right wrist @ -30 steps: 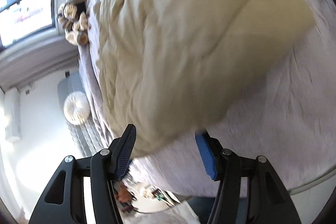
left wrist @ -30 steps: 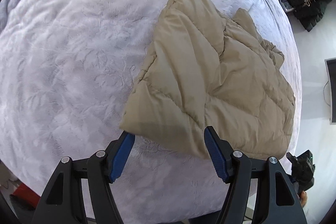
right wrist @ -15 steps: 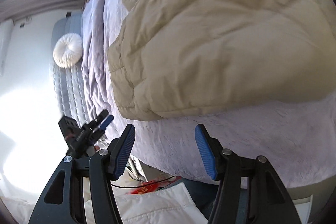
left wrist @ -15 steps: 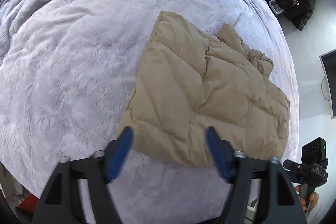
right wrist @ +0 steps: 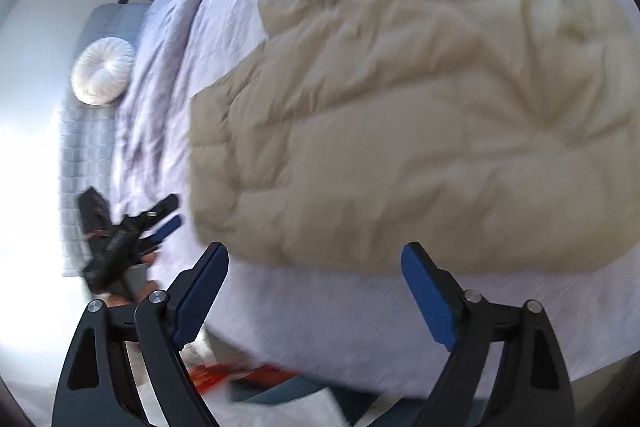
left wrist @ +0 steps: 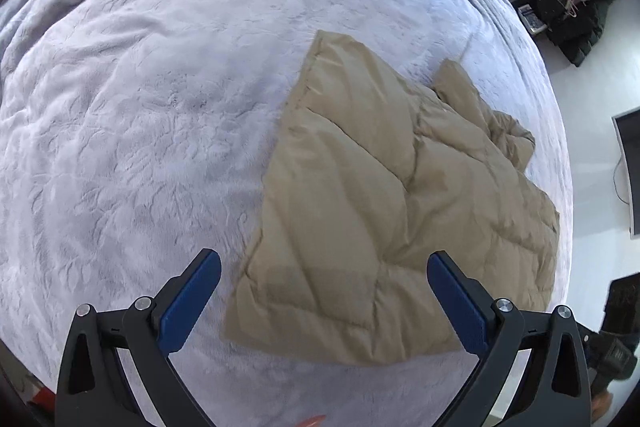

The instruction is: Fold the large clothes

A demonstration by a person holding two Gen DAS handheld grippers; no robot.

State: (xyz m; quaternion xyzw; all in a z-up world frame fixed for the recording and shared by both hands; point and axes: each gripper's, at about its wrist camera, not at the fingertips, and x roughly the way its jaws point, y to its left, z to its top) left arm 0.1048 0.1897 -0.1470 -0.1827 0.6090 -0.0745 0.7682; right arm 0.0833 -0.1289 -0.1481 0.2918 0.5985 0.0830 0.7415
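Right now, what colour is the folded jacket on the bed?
Tan, diamond-quilted jacket; clearest in the left wrist view.

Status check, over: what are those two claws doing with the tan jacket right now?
Left claw open, empty, above jacket. Right claw open, empty. Jacket folded, flat on bed. Nothing in the way.

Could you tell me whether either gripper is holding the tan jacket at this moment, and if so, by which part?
Nothing is held. The left gripper and right gripper both have open jaws, clear of the folded tan jacket on the bed.
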